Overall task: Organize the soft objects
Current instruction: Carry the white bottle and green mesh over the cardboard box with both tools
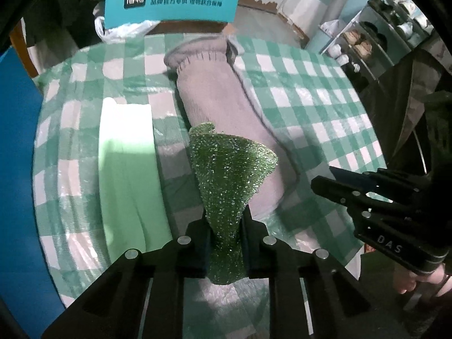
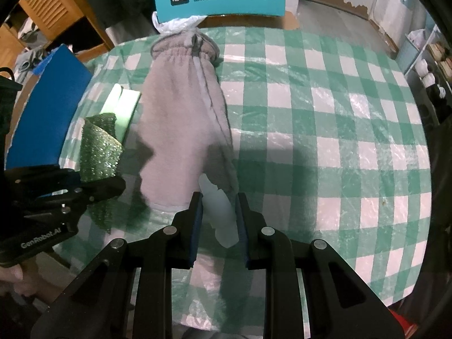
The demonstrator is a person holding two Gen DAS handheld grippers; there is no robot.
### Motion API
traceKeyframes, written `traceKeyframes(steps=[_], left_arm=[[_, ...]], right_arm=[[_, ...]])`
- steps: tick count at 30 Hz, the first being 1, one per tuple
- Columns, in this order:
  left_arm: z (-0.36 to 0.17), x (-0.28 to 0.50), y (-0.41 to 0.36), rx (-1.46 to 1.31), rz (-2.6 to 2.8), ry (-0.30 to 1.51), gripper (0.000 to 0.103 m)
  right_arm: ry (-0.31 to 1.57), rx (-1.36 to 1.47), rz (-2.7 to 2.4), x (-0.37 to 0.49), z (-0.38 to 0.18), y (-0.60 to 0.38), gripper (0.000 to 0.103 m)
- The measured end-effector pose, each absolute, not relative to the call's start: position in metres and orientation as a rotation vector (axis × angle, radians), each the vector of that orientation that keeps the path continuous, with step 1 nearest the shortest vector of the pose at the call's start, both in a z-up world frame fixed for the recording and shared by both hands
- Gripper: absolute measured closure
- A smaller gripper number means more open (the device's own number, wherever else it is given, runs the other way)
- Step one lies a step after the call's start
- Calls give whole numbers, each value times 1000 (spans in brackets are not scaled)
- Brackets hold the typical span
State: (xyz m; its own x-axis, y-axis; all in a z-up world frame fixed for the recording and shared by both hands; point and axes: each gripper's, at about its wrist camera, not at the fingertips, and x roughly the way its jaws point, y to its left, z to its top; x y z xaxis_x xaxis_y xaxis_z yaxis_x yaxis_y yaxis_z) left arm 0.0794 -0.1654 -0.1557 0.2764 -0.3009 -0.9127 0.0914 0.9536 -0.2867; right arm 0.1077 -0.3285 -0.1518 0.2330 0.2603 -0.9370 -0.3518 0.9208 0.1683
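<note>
My left gripper [image 1: 225, 220] is shut on a sparkly green scouring cloth [image 1: 226, 169] and holds it above the table; it also shows in the right wrist view [image 2: 99, 152]. A long grey fleece cloth [image 1: 226, 118] lies lengthwise on the checked tablecloth [image 1: 310, 107], also seen in the right wrist view [image 2: 183, 118]. A pale green sponge [image 1: 127, 155] lies left of it, also visible in the right wrist view [image 2: 121, 107]. My right gripper [image 2: 219, 206] is shut on a small whitish translucent piece [image 2: 220, 214] at the grey cloth's near end. In the left wrist view the right gripper [image 1: 325, 182] sits at right.
A teal chair back [image 1: 172, 0] with Chinese print stands behind the round table. A blue board [image 2: 50, 107] leans at the left edge. Shelves with shoes and cups [image 1: 381, 36] stand at far right. A white plastic bag [image 2: 178, 25] hangs at the far table edge.
</note>
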Motion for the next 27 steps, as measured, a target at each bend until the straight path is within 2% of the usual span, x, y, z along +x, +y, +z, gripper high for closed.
traceKeyframes(steps=[27], left_arm=[[-93, 53, -127, -216, -227, 1123, 88]], right_arm=[[1119, -97, 495, 96, -88, -289, 82]])
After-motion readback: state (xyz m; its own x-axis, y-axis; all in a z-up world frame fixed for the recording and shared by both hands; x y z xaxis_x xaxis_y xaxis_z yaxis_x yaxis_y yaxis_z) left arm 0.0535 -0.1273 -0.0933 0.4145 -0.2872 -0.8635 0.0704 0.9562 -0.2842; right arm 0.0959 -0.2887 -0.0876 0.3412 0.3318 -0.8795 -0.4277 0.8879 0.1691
